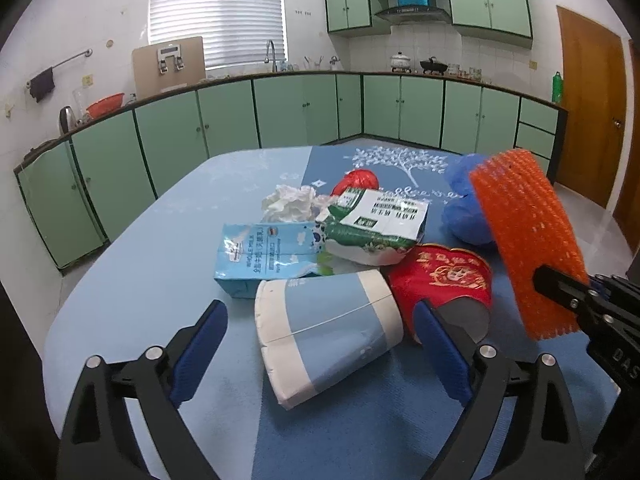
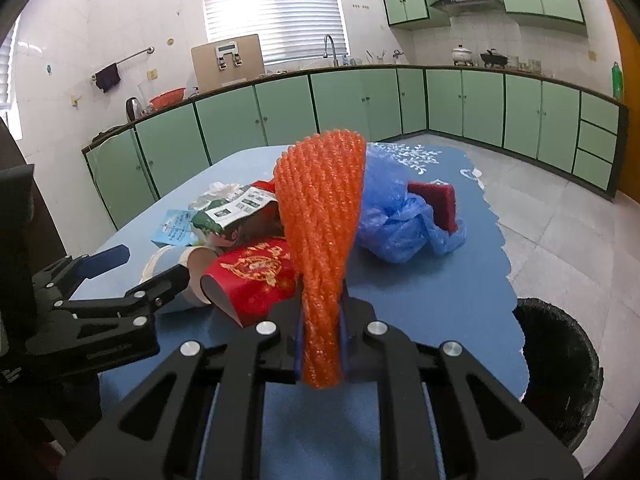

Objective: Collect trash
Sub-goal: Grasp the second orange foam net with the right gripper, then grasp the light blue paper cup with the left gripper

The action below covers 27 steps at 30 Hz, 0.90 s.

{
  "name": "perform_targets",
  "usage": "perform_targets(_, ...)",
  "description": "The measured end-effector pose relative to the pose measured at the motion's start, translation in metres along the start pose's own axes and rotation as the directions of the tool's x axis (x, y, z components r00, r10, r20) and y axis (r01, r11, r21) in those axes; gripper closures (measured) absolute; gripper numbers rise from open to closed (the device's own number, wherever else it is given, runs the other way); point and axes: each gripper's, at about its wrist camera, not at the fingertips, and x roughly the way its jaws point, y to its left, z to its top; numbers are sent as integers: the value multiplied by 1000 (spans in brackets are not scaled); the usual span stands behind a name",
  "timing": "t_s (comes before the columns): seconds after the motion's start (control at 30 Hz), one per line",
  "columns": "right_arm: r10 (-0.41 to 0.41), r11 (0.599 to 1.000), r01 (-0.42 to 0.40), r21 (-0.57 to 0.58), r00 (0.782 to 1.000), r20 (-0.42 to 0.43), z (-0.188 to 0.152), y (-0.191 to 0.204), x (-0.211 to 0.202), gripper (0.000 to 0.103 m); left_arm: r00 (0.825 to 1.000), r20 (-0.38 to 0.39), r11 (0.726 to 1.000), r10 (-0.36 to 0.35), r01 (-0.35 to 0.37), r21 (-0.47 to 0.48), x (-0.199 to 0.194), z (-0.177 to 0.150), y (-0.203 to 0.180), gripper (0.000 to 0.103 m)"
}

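Note:
A pile of trash lies on the blue table (image 1: 132,280). My left gripper (image 1: 320,314) stands open, its jaws either side of a blue-and-white paper cup (image 1: 328,332) lying on its side, and the pads are not pressing on it. A red paper cup (image 1: 444,276) lies just right of it. Behind are a blue milk carton (image 1: 264,256), a green-and-white packet (image 1: 372,224), crumpled tissue (image 1: 288,202) and a blue plastic bag (image 1: 464,208). My right gripper (image 2: 322,320) is shut on an orange foam net (image 2: 324,220), held upright above the table.
A black bin (image 2: 560,372) lined with a dark bag stands on the floor off the table's right edge. A red sponge-like pad (image 2: 436,204) sits by the blue plastic bag (image 2: 396,216). Green kitchen cabinets (image 1: 224,120) run along the far walls.

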Motion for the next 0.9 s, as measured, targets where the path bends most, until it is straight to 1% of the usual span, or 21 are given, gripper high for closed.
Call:
perform_targets(0.1, 1, 1000, -1, 10, 1000, -8, -3, -1, 2, 91, 1000, -28, 1000, 0, 0, -15, 8, -1, 3, 11)
perform_targets(0.2, 1, 1000, -1, 20, 1000, -15, -5, -4, 4, 91, 999, -39, 1000, -11, 10, -30, 11, -1, 3, 12)
perform_targets(0.23, 1, 1000, -1, 22, 1000, -16, -5, -5, 5, 91, 999, -39, 999, -20, 19, -35, 11, -2, 4, 18)
perform_targets(0.27, 1, 1000, 0, 22, 1000, -17, -5, -4, 5, 91, 999, -42, 999, -30, 28, -38, 11, -2, 4, 22)
perform_targets(0.37, 2, 1000, -1, 23, 1000, -17, -5, -4, 5, 91, 999, -39, 999, -26, 25, -32, 7, -2, 2, 23)
perform_targets(0.5, 3, 1000, -3, 23, 1000, -12, -2, -4, 4, 91, 1000, 1, 999, -6, 6, -37, -10, 1, 3, 23)
perform_targets(0.67, 14, 1000, -15, 22, 1000, 15, 3, 0, -6, 91, 998, 66, 1000, -5, 7, -24, -37, 9, 2, 24)
perform_targets(0.9, 29, 999, -31, 20, 996, 80, 18, 5, -32, 91, 989, 146, 999, -37, 36, 7, -68, 28, -9, 24)
